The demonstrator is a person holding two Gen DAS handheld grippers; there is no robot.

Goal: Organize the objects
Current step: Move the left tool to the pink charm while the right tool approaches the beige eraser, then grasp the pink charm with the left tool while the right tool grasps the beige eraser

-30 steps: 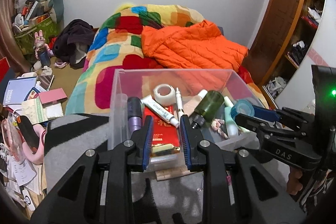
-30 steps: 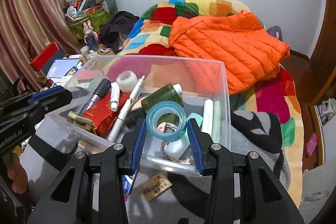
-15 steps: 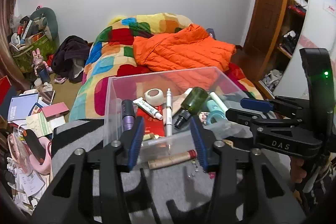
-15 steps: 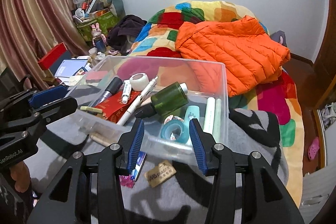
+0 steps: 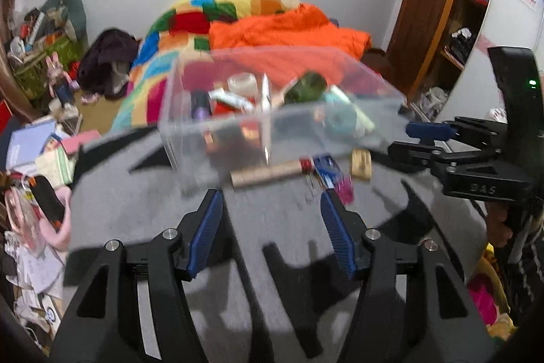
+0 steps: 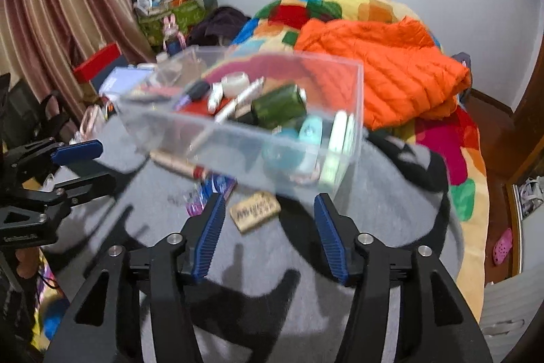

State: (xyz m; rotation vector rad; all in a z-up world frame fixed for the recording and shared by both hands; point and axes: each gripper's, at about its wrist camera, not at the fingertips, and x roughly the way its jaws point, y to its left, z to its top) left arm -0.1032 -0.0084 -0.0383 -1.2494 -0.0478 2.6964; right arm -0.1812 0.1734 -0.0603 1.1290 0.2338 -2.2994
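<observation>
- Clear bin point(image 5: 278, 128): stands on the grey blanket point(image 5: 272, 227); landmark for all entries.
- Inside the bin: green bottle point(image 6: 278, 104), tape rolls, tubes, pens; sorting seems largely done.
- Just in front of the bin, left to sort: tan tube point(image 5: 268, 174), blue packet point(image 5: 328, 167), eraser point(image 6: 255, 210), clips.
- Left gripper point(image 5: 272, 213): jaws have just been opening, nothing between them, short of the bin.
- Right gripper point(image 6: 268, 213): likewise opening, empty.
- Bin contents blurred; smaller pieces possibly misread.

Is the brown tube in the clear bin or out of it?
Out. The brown tube lies on the grey blanket just in front of the clear bin, beside a blue packet.
</observation>
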